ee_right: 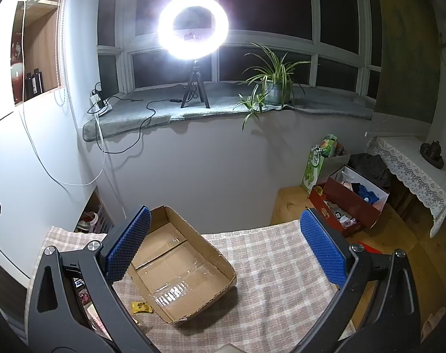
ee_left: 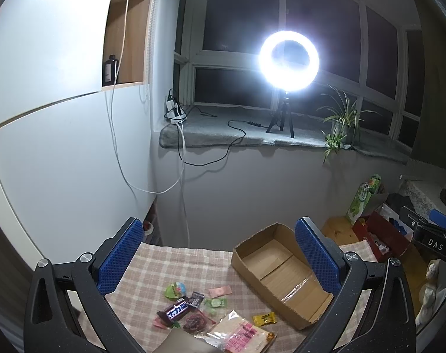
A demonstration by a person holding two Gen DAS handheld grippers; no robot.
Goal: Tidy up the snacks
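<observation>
On the tabletop (ee_left: 176, 267), spread with a checked cloth, an empty cardboard box (ee_left: 281, 267) lies open-topped, and just beside its near-left wall the snacks are bunched: a clear bag with pink print (ee_left: 237, 331), a dark chocolate bar (ee_left: 176, 311), a round dark sweet in clear wrap (ee_left: 193, 322), a green-and-blue candy (ee_left: 176, 289), a yellow packet (ee_left: 265, 319) nearest the box. Nothing is in the box yet. Both claws hang released with nothing between the blue pads, the left claw (ee_left: 220, 259) above the pile, the right claw (ee_right: 226, 244) above the box. The likely trouble, as I judge it: the snacks overlap, so a wide claw could pinch two at once or drag the cloth; the slick clear bag may slip; a nudge to the light box could slide it toward the far edge. Around them, a ring light (ee_left: 289, 60) glares from the windowsill beside a potted plant (ee_left: 340, 123), and a red box (ee_right: 349, 203) sits on the floor, well apart and in nobody's way
</observation>
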